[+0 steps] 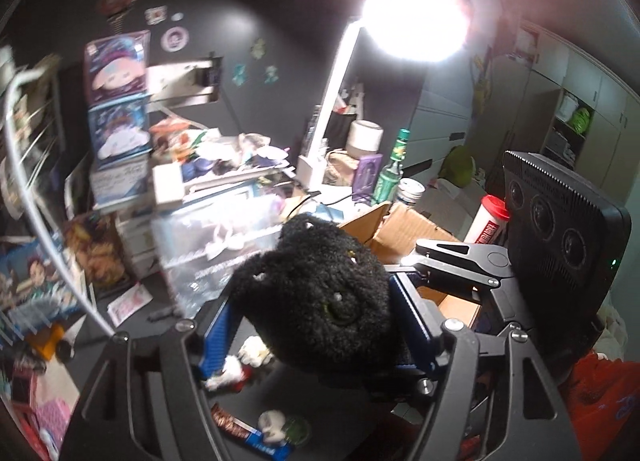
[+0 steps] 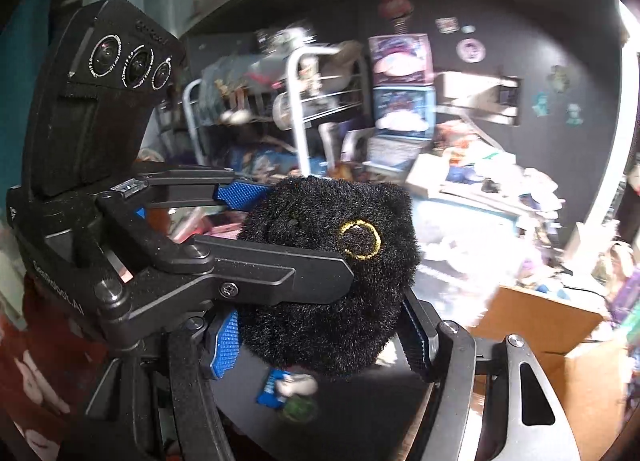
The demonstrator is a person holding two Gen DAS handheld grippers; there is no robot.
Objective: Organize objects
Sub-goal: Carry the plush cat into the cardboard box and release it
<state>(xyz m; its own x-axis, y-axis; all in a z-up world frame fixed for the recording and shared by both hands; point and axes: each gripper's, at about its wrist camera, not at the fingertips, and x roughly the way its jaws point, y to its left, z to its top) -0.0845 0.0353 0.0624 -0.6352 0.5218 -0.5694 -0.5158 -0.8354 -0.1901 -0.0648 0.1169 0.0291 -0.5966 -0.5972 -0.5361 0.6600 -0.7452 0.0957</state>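
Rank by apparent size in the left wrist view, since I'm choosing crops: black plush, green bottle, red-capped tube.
1. black plush, though it sits closest to the camera, which inflates it.
2 and 3. green bottle and red-capped tube look alike; unranked.

A lived-in bedroom or hobby room at home: a dark desk (image 1: 168,325) heaped with clutter, stacked plush-toy boxes (image 1: 118,95), a bright desk lamp (image 1: 414,21), stickers on the black wall (image 1: 248,41), white cupboards (image 1: 580,73) behind
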